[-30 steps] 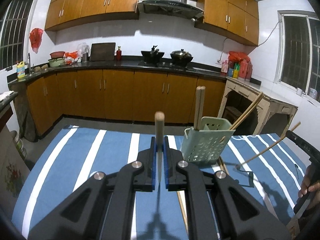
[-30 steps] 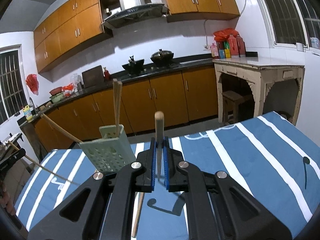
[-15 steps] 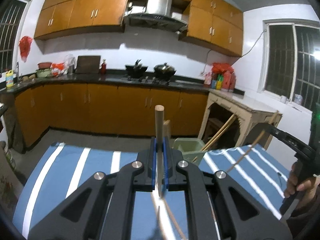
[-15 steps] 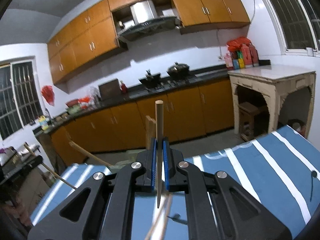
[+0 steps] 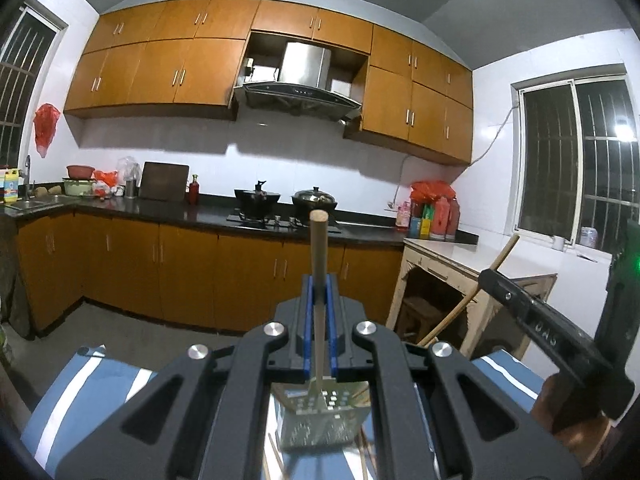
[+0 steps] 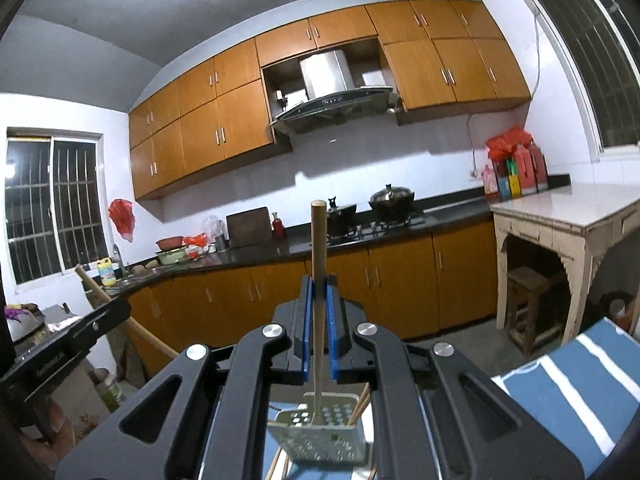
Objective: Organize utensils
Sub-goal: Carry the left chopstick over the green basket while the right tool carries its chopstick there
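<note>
Two grippers, left (image 5: 319, 292) and right (image 6: 319, 292), are each clenched on one upright chopstick (image 5: 319, 264) (image 6: 318, 264). Below both sits a pale green holder (image 5: 320, 420) on the blue striped tablecloth (image 6: 568, 392); kitchen cabinets (image 5: 180, 272) stand beyond.

Not much I can actually read here. The black bar of the other gripper (image 5: 548, 334), off to the right of my left fingers, has raised letters that look like "DAS". From the right-hand camera, the same kind of bar (image 6: 52, 360) carries print too blurry to read.
</note>
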`<control>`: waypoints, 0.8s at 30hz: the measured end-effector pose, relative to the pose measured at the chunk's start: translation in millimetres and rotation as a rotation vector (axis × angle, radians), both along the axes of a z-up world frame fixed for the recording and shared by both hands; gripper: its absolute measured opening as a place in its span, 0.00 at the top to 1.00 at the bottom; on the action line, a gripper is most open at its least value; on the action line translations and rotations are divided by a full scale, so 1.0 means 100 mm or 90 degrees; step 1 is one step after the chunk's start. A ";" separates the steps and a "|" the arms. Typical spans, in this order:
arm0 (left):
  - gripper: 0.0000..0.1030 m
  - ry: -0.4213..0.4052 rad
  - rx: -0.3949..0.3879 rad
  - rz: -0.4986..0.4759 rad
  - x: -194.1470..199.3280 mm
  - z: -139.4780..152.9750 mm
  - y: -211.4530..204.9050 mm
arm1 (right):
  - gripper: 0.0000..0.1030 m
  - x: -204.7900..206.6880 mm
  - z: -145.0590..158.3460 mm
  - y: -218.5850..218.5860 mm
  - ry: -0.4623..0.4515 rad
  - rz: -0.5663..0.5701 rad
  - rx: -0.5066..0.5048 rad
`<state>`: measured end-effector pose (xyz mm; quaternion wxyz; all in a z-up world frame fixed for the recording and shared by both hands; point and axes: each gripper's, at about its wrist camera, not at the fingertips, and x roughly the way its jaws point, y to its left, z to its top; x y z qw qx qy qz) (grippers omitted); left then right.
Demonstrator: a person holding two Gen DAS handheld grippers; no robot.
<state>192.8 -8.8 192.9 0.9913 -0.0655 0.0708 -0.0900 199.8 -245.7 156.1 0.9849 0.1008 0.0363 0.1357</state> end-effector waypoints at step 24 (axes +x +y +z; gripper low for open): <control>0.93 0.090 0.013 0.017 0.74 -0.61 -0.13 | 0.93 0.54 -0.57 0.18 0.093 -0.016 -0.003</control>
